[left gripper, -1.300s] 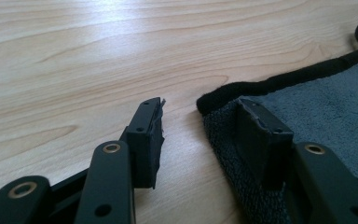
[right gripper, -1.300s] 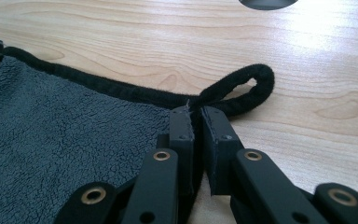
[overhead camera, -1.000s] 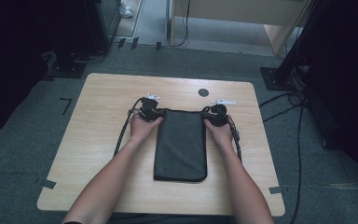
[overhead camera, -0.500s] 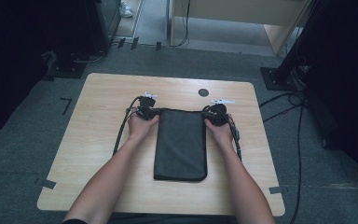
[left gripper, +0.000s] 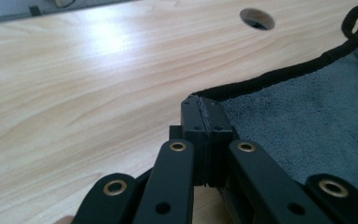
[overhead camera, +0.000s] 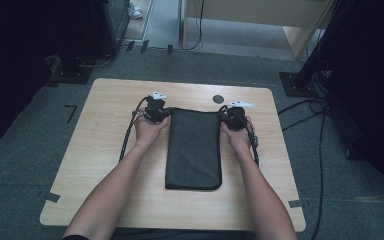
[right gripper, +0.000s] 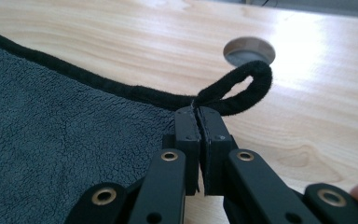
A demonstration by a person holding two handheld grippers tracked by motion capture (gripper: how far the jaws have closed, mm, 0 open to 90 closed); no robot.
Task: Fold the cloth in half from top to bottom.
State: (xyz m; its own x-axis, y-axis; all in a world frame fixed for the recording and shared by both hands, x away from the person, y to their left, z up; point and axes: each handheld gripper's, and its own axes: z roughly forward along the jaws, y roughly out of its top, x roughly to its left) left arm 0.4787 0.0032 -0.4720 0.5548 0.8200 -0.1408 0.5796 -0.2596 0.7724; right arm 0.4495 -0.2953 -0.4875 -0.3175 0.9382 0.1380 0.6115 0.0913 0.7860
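You had a dark grey towel [overhead camera: 194, 147] with black edging and hanging loop [right gripper: 242, 88], on a pale wood-grain counter [overhead camera: 105, 165]; black jaws carried brass-coloured rivets.

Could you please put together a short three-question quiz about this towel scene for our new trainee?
1. True or false: the dark grey terry towel lies folded into a long narrow strip on the light wooden table.
2. Which corner of the towel does the left hand-held gripper pinch: A near left, B far left, C near right?
3. Fill in: beside the right hand-held gripper a black fabric ____ sticks out from the towel's corner.

Key: 1 true. 2 B; its jaws are shut on the black-hemmed far left corner. 3 loop; that gripper is shut on the far right corner.
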